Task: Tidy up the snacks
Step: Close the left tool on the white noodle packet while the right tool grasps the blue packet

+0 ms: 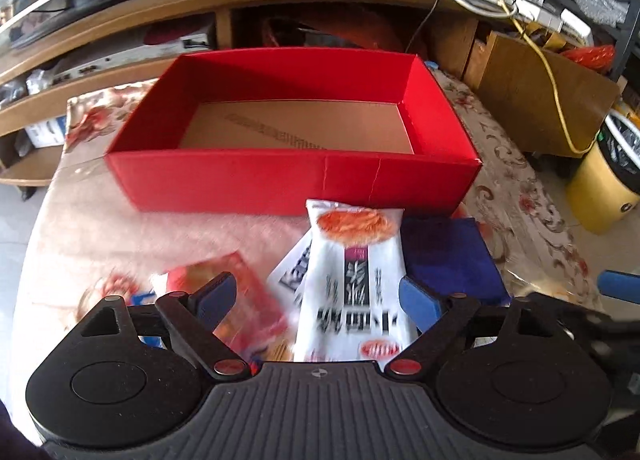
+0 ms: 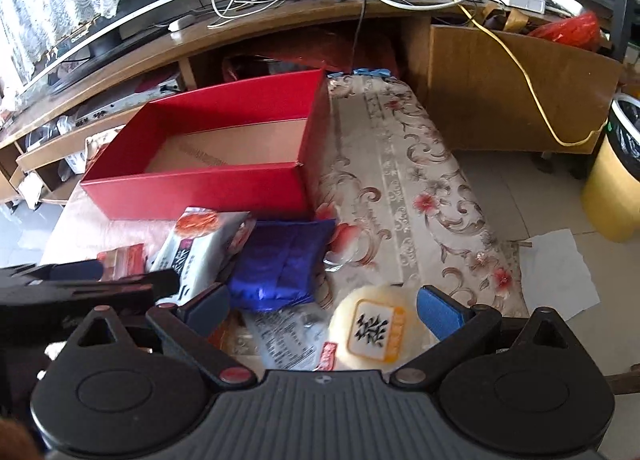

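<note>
Left gripper (image 1: pixel 316 296): jaws spread wide, nothing clamped. The white snack pack (image 1: pixel 354 284) sits between the pads, close against the right-hand pad and well clear of the other, so you're lined up but not gripping. Whether the pack is lifted or lying on the pile, I can't tell; the frame is blurred.

Right gripper (image 2: pixel 324 310): jaws also released, holding nothing. It hangs over a round yellow-white pack (image 2: pixel 374 334) and a clear wrapper (image 2: pixel 284 336) with print on it, neither touched by the pads as far as I can see.

Outward from there: a blue foil pack (image 2: pixel 280 260) lies just beside the white one, between it and the round one. A red-orange pack (image 1: pixel 236 300) is under your left-hand pad in the left wrist view. All of these are bunched on the floral tablecloth (image 2: pixel 404 180), on the near side of the red box (image 1: pixel 288 176).

Progress, by my read: nothing done yet. The box floor is bare cardboard, no snack inside. At least five packs are left to move.

The white pack: elongated soft pillow bag, orange food photo at the top end, black vertical lettering on a band down the middle, red logo at the near end. It points lengthwise toward the box, its far end near the front wall. It looks crinkly and light, so I'd expect it to deform when you close on it.
</note>
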Demonstrator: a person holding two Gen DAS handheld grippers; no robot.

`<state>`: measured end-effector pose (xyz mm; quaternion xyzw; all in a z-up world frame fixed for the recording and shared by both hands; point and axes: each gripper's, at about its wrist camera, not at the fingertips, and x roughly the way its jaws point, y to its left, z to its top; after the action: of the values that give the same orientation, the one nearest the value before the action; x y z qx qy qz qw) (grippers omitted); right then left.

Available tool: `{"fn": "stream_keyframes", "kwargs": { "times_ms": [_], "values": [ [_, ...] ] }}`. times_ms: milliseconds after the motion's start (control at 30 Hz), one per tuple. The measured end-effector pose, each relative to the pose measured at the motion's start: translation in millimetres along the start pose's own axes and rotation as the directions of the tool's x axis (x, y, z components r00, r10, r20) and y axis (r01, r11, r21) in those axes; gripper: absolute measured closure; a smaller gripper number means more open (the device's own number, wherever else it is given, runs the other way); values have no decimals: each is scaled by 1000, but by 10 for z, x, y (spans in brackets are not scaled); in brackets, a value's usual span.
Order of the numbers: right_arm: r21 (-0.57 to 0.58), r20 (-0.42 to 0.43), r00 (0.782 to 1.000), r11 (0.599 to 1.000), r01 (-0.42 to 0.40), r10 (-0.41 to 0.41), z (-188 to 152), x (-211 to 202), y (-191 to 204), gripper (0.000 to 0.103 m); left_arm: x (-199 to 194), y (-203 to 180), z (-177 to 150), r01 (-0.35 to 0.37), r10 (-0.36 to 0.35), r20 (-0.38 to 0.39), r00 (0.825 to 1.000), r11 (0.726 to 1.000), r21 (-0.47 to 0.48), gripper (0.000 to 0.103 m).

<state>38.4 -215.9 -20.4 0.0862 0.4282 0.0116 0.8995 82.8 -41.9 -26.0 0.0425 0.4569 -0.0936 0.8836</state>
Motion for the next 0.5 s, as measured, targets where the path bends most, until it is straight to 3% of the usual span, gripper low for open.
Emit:
{"fn": "stream_keyframes", "kwargs": {
  "times_ms": [100,300,400,500],
  "values": [
    [5,-10,1000,1000,-1,1,31,41,-50,4,136,-28,28,3,-2,-39,999,1000,18,14],
    [26,-30,999,1000,-13,14,135,128,-126,4,157,106,-11,86,-88,-41,995,995,-54,22],
    [19,-25,1000,1000,-7,8,186,149,-129,4,118,141,20,87,-90,-51,995,994,-71,26],
    [29,-24,1000,1000,-8,9,216,159,-140,4,122,94,60,73,-77,-53,996,995,-67,11]
  ]
}}
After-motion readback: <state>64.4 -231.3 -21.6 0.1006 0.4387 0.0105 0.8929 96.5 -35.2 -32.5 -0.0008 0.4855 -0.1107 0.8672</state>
